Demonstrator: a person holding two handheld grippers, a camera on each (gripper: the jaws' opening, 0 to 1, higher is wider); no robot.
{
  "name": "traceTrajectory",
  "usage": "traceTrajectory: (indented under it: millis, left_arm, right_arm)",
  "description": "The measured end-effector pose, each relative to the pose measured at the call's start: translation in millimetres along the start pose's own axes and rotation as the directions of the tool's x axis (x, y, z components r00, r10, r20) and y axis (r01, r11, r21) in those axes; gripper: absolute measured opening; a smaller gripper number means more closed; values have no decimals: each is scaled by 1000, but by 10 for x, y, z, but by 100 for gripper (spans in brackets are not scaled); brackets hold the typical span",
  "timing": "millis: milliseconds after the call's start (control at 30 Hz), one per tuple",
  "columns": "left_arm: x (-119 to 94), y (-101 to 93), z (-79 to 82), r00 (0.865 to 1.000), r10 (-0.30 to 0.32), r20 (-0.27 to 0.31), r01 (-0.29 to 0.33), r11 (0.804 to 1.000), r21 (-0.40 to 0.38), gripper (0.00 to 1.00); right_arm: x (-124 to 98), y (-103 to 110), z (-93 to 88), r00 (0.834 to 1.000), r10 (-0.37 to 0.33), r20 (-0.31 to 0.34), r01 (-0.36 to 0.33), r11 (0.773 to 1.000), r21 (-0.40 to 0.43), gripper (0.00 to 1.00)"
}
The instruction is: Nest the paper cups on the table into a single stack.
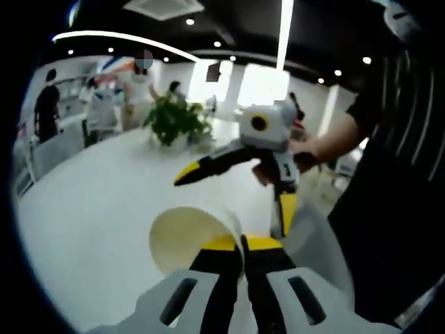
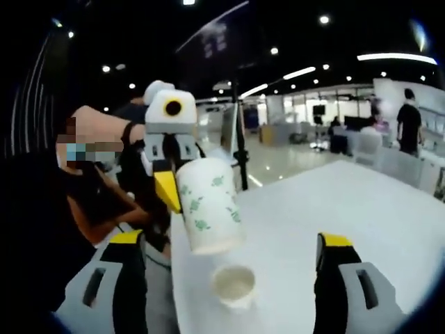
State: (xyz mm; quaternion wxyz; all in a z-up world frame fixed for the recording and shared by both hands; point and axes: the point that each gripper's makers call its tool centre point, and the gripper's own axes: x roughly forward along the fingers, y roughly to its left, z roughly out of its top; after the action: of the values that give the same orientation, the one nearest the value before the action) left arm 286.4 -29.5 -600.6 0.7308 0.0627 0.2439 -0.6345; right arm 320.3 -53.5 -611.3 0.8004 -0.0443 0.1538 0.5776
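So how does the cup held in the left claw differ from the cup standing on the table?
The held cup is lifted and tilted; the small cup stands upright on the table. The held cup looks taller and has green prints; the small cup looks plain. Both are pale.

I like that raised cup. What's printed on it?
Small green leaf sprigs on a white paper cup, held by the left gripper; clearest in the right gripper view.

No legible text; the hanging sign (image 2: 217, 43) seems too blurred.
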Motion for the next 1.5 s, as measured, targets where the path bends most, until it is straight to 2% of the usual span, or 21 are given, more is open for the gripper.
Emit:
traceTrajectory:
  millis: [200,233,467,600,633,733,900,967,1000,1067,1267,1367,1433,1500]
  left_arm:
    - [59,-21,49,1000,-3,-25,3,1000,14,0]
    - [74,-23,51,999,-4,-32,4,1000,17,0]
    - [137,14,-44,994,-5,-112,11,999,48,0]
    - [186,35,-152,985,-9,-173,19,998,56,0]
    - [204,80,-217,980,7,-200,4,999,55,0]
    - [217,82,-292,969,4,-245,8,999,46,0]
    - [282,87,-373,958,1,-285,17,998,59,0]
    - [297,124,-433,947,20,-321,3,997,71,0]
    - [292,186,-518,928,54,-368,-15,994,108,0]
    - [342,144,-566,930,33,-366,10,993,114,0]
    - [402,116,-670,908,18,-418,36,992,120,0]
    - [421,122,-745,886,33,-463,49,985,163,0]
    - [412,110,-798,863,34,-503,72,979,189,0]
    - [426,88,-824,856,31,-515,81,978,193,0]
  right_arm:
    - [-187,-60,-22,999,-37,14,36,999,16,100]
    - [-279,-89,-27,998,-49,30,49,999,12,100]
    - [-473,-220,-75,994,-94,46,93,995,25,100]
    - [-670,-313,-86,984,-156,85,153,987,47,100]
    - [-746,-305,-87,981,-165,103,160,985,58,100]
    - [-893,-344,-94,973,-194,128,187,980,69,100]
    - [-1101,-416,-98,952,-259,162,246,964,97,100]
    - [-1167,-428,-81,940,-285,187,270,958,99,100]
    - [-1180,-429,-95,937,-291,192,274,956,109,100]
    - [-1183,-421,-146,935,-299,191,274,950,148,100]
    - [-1181,-336,-212,931,-317,182,288,943,169,100]
    - [-1195,-292,-227,930,-311,196,276,943,188,100]
    - [-1200,-280,-239,930,-317,185,283,940,189,100]
    - [-1223,-285,-240,928,-323,188,287,938,197,100]
